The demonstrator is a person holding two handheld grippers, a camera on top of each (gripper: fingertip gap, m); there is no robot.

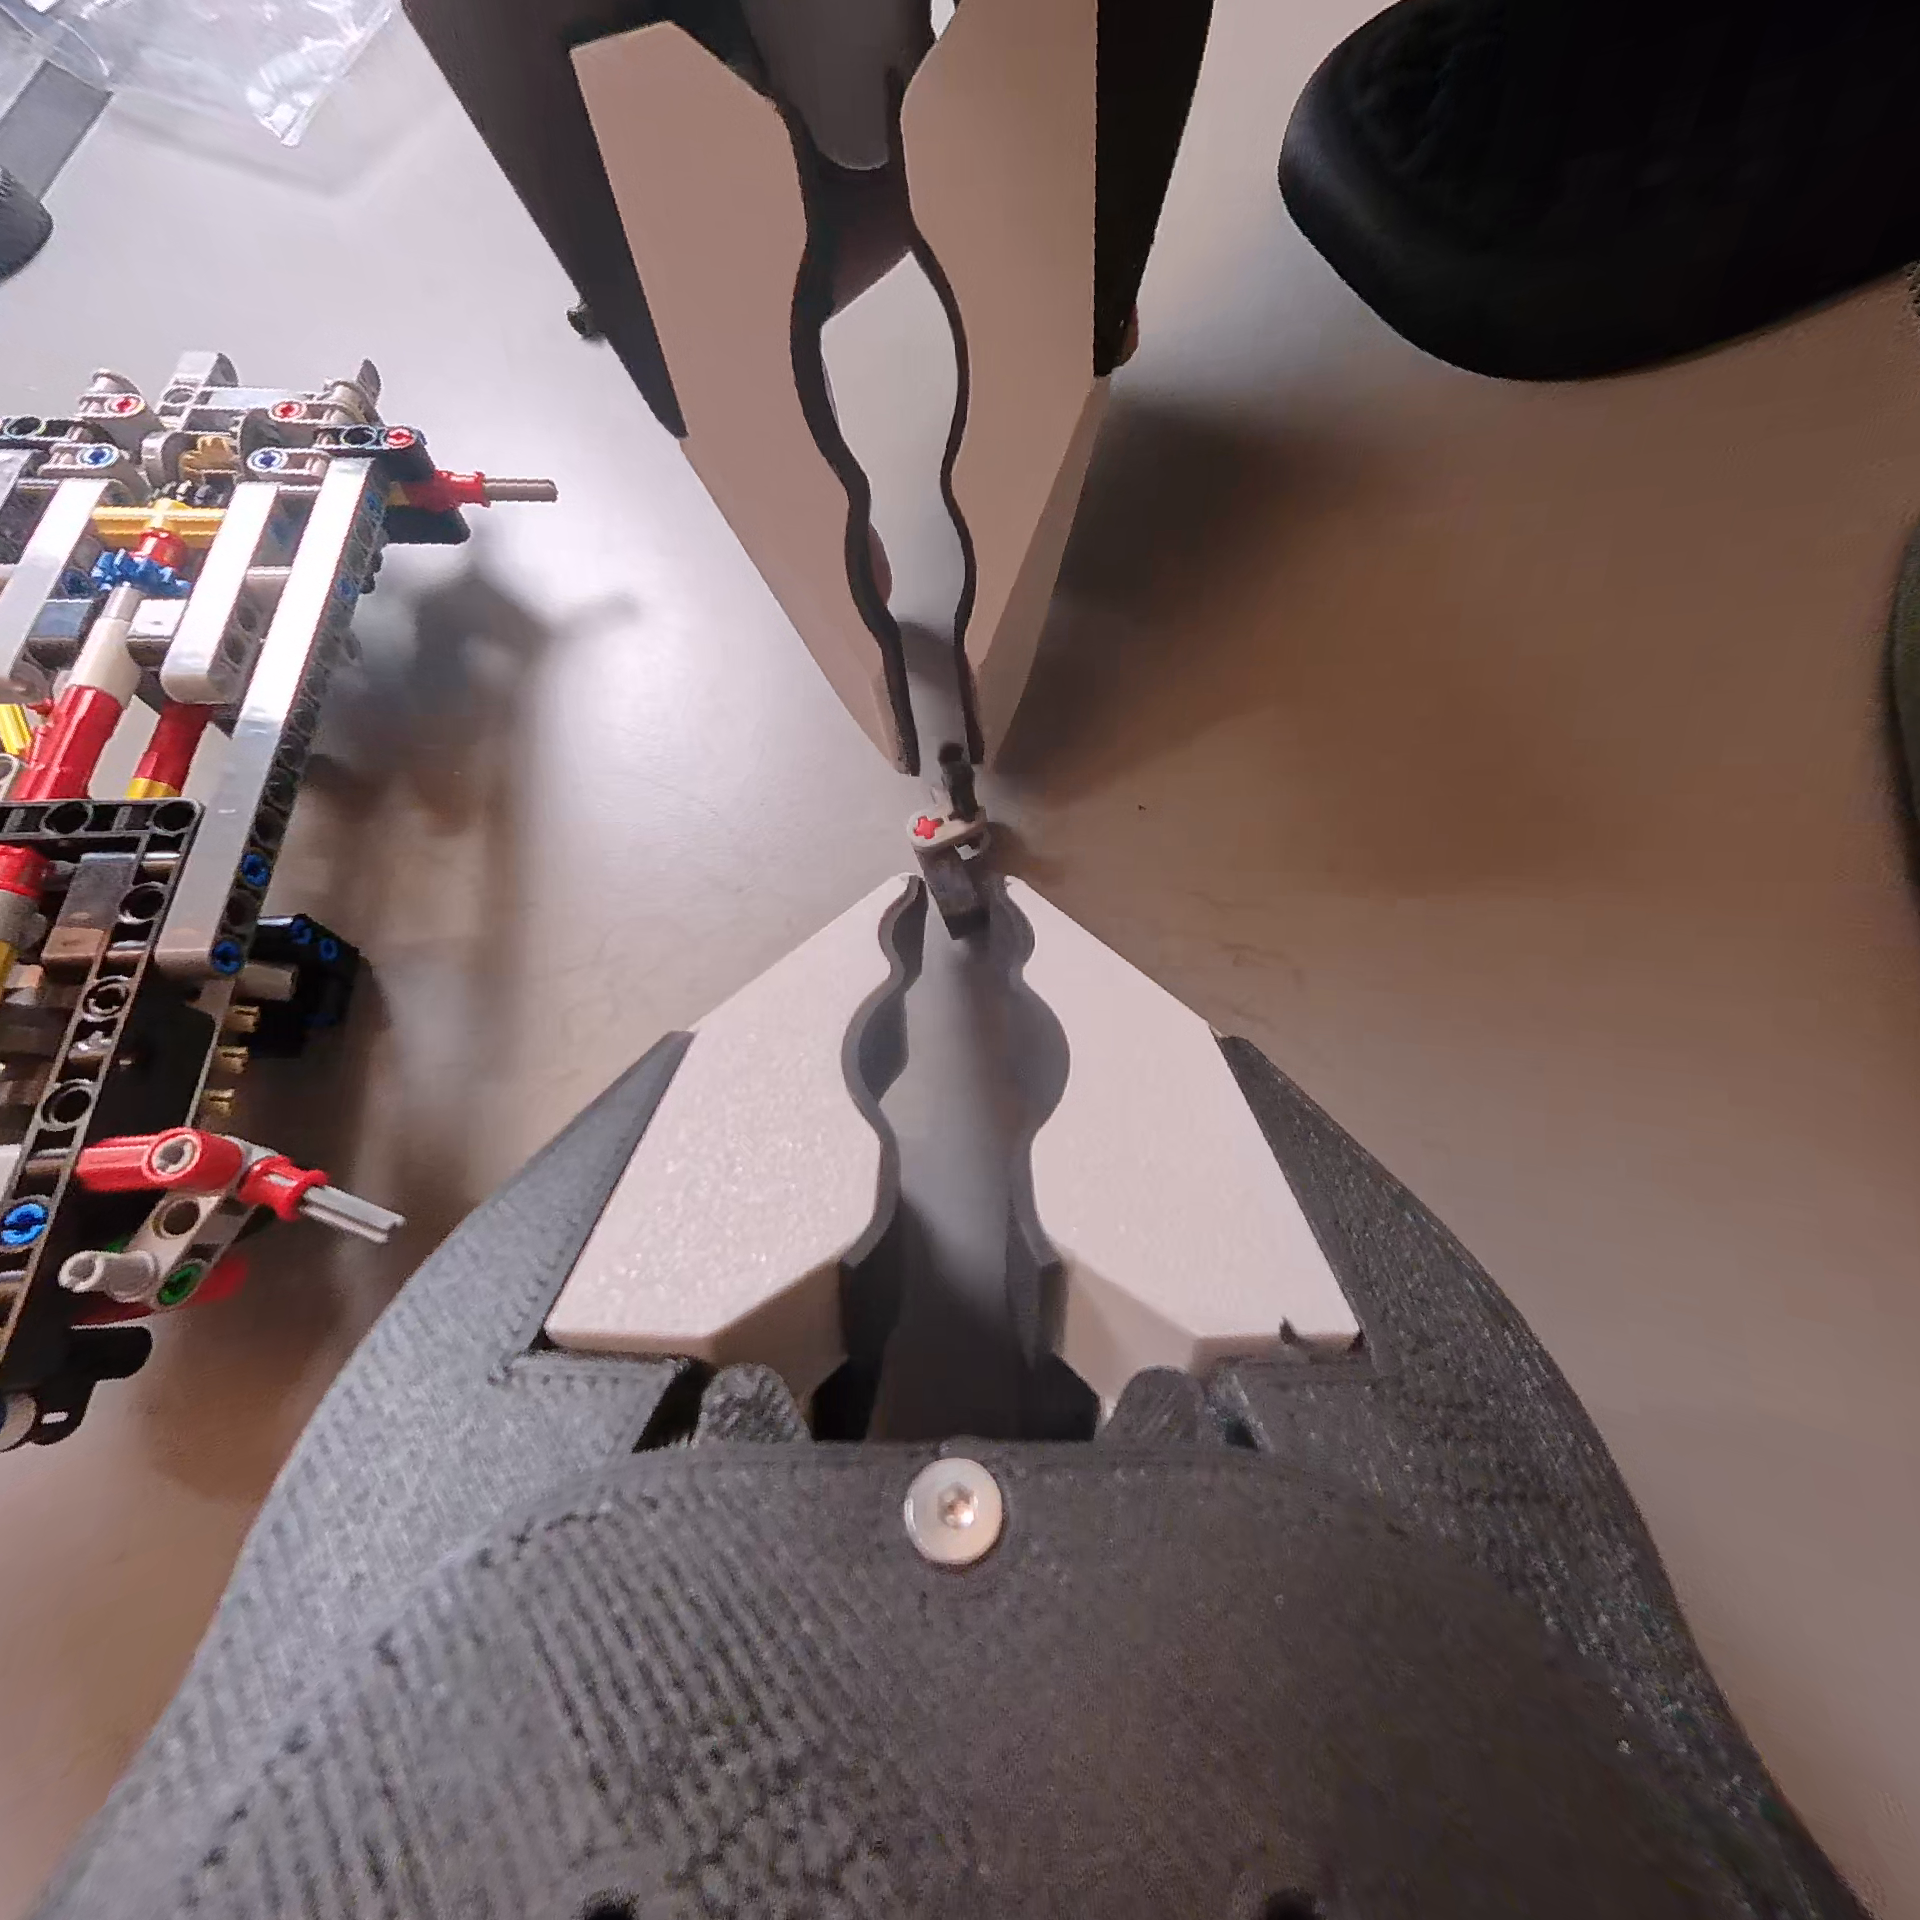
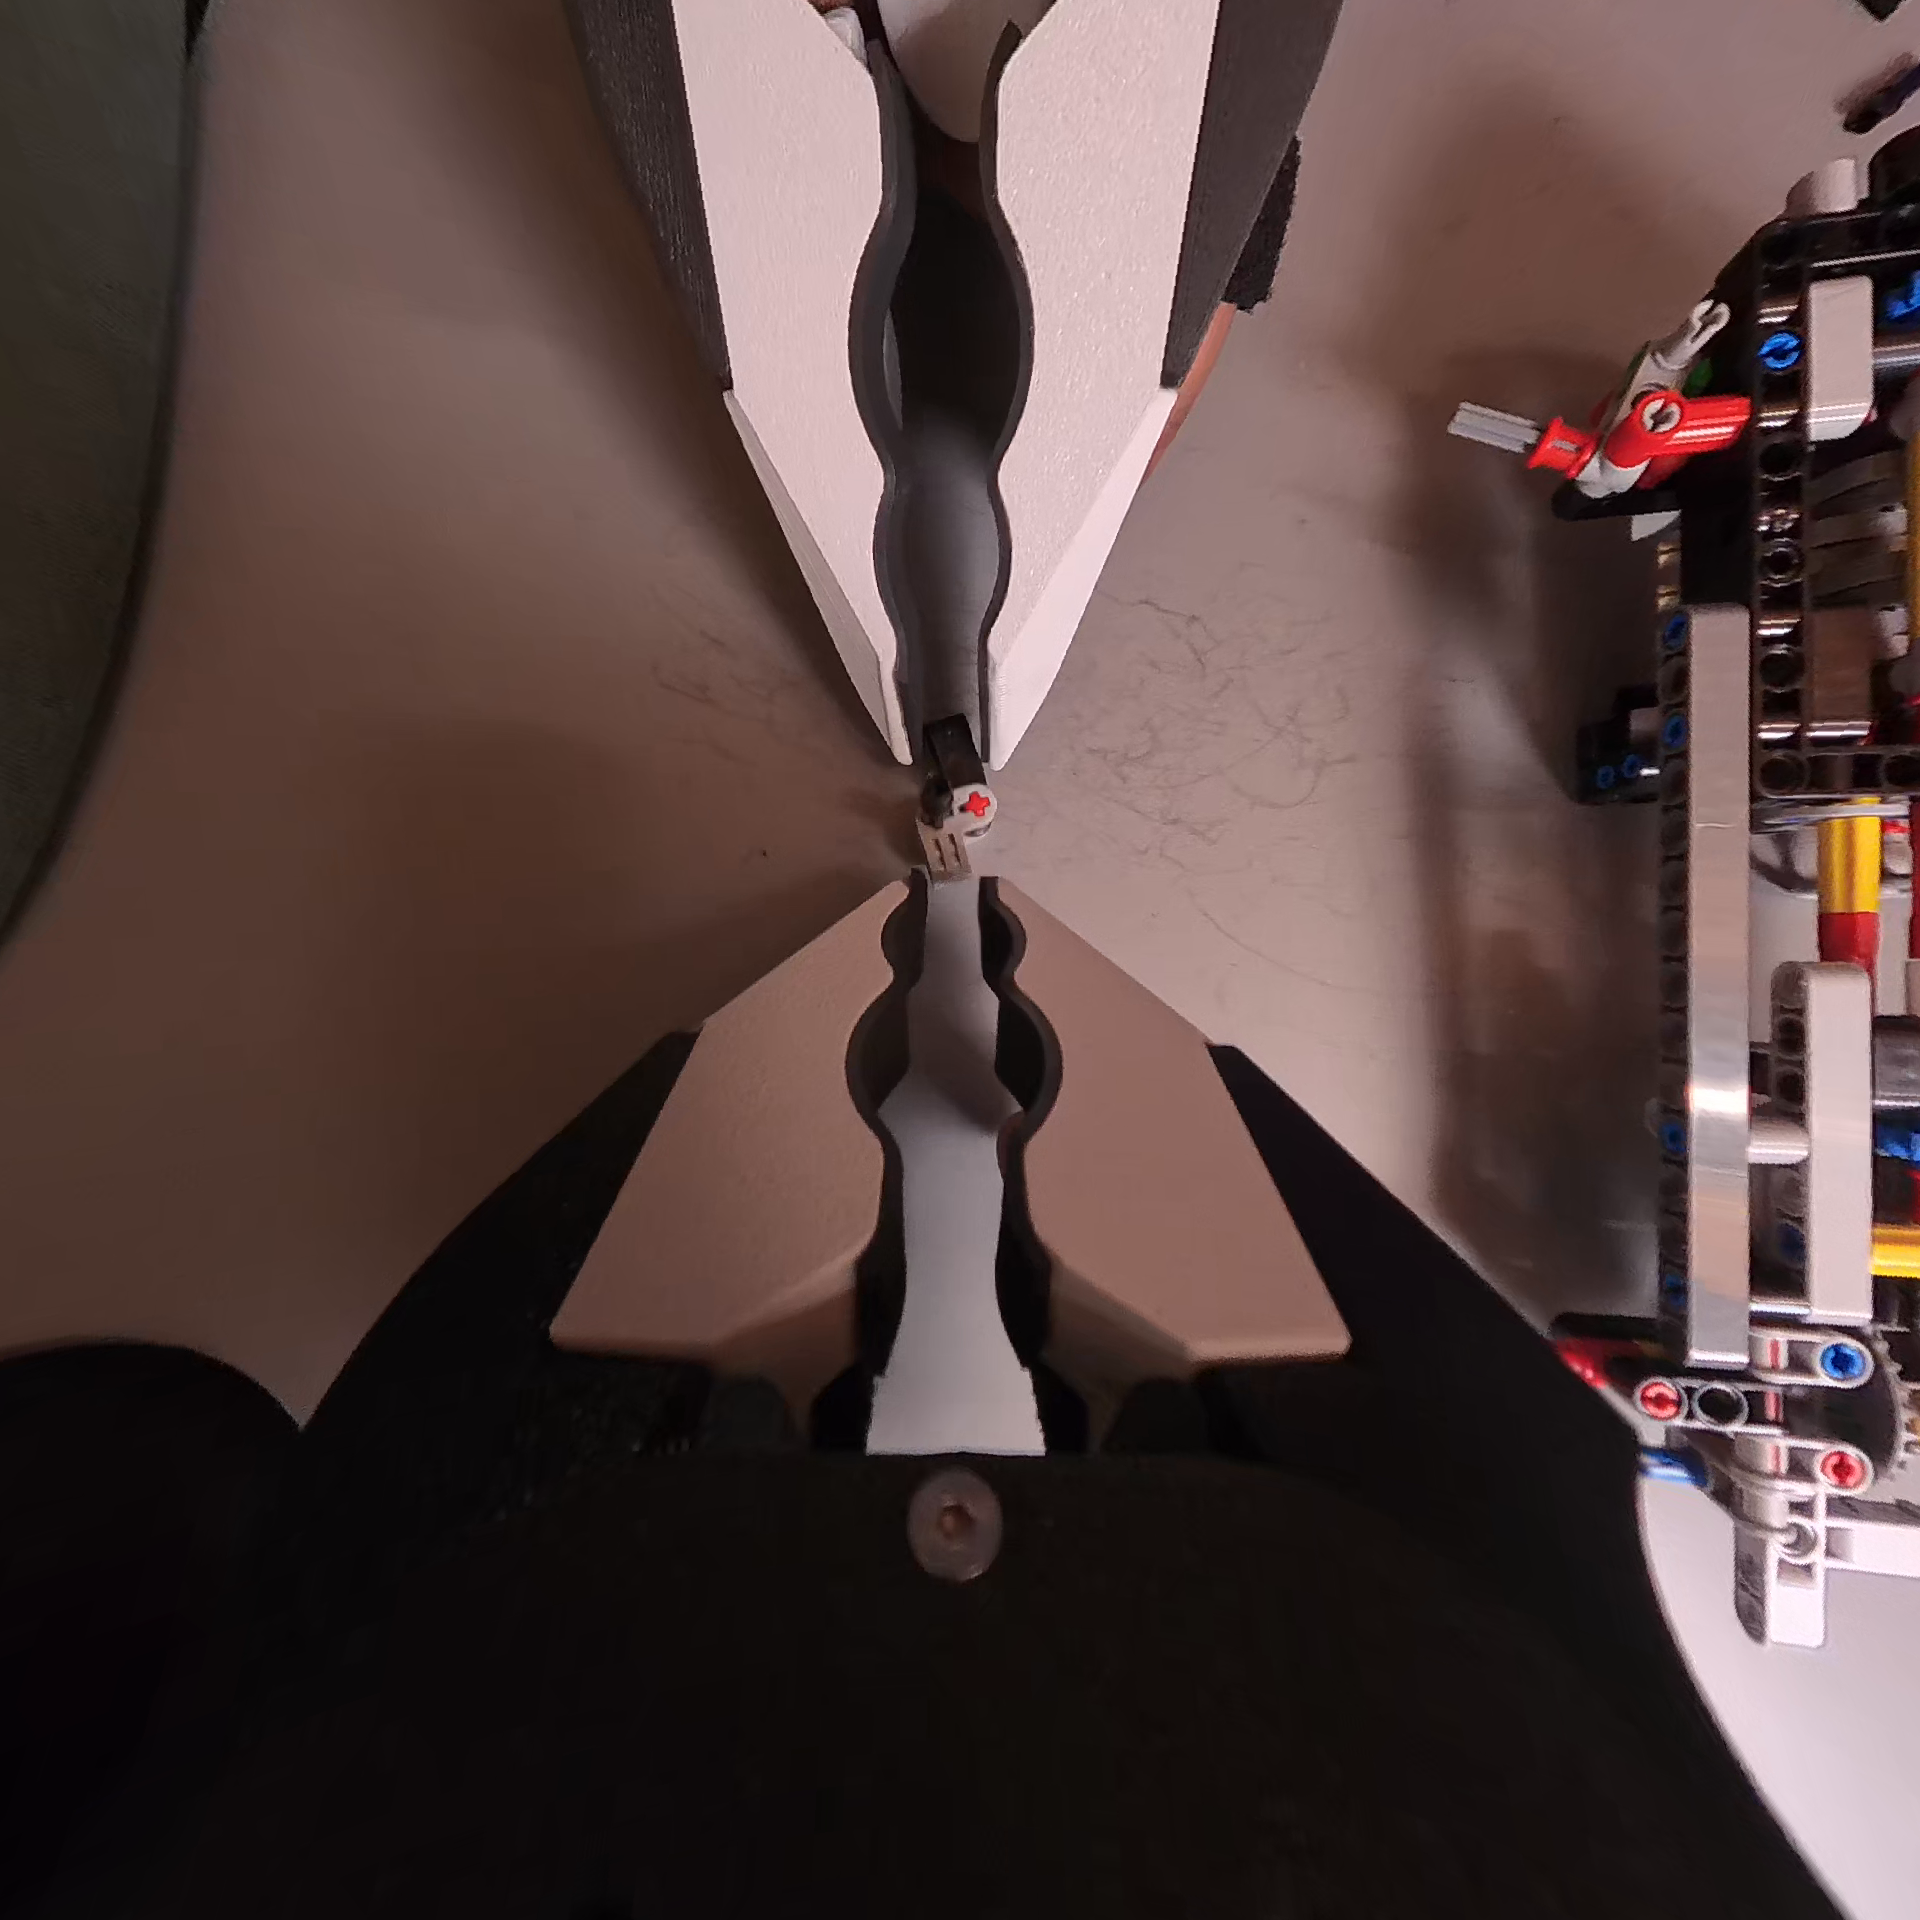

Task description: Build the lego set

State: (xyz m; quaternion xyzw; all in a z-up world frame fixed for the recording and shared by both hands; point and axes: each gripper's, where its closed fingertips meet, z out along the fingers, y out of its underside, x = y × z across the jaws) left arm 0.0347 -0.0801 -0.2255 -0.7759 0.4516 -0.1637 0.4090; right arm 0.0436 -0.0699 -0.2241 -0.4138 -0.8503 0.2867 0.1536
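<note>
Half-built model (image 1: pixel 156 790) lies at far left of the left wrist view, well apart from the action. Centre: left gripper (image 1: pixel 961 894) clamped on the black end of a small connector (image 1: pixel 951 842); its long axis runs tip to tip btwn both tools. Right gripper (image 2: pixel 948 883) meets it head-on, jaws nearly together on the grey end, though grip vs. mere touch can't be told. Bare table (image 1: pixel 1455 935) to the right: plenty of room. Next, prob.: carry the part over to the model.
</note>
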